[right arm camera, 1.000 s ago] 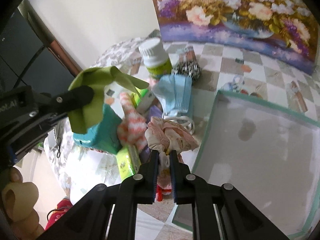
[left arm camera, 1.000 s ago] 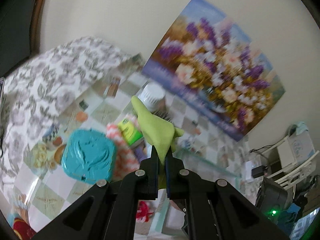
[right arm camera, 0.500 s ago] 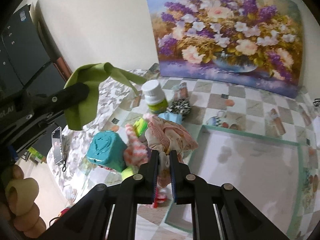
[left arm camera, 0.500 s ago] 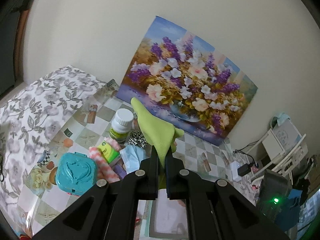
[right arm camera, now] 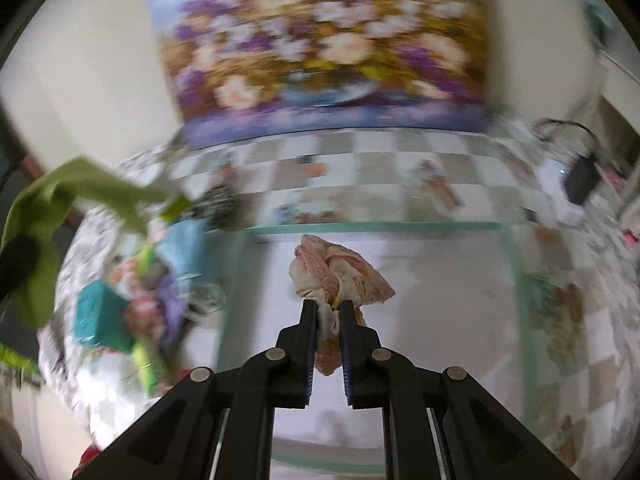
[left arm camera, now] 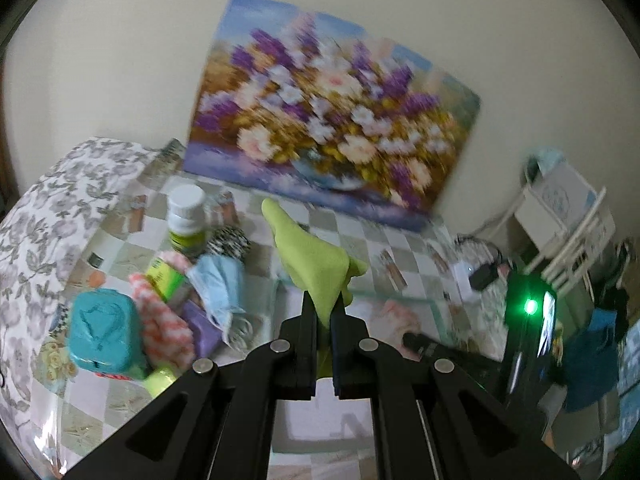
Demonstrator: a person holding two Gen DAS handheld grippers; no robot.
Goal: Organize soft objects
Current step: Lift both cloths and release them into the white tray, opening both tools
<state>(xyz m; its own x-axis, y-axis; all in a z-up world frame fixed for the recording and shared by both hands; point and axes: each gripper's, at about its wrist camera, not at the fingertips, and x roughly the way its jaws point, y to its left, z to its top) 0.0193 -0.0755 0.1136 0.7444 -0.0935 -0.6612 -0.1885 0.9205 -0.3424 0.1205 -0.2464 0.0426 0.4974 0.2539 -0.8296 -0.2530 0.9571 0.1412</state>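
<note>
Left gripper pinching green cloth, clutter pile on checkered table

the tray floor lies open; clutter crowds its left side: teal box, bottle, blue cloth.

Left gripper raised above the table, black fingers pressed nearly together on a green cloth that sticks up from between the tips. Right gripper held level and pointing ahead, fingers pinched on a bunched pink cloth, a narrow gap left between them by the fabric. Left gripper's dark finger also seen at the left edge of the right wrist view, wrapped in green.
</note>
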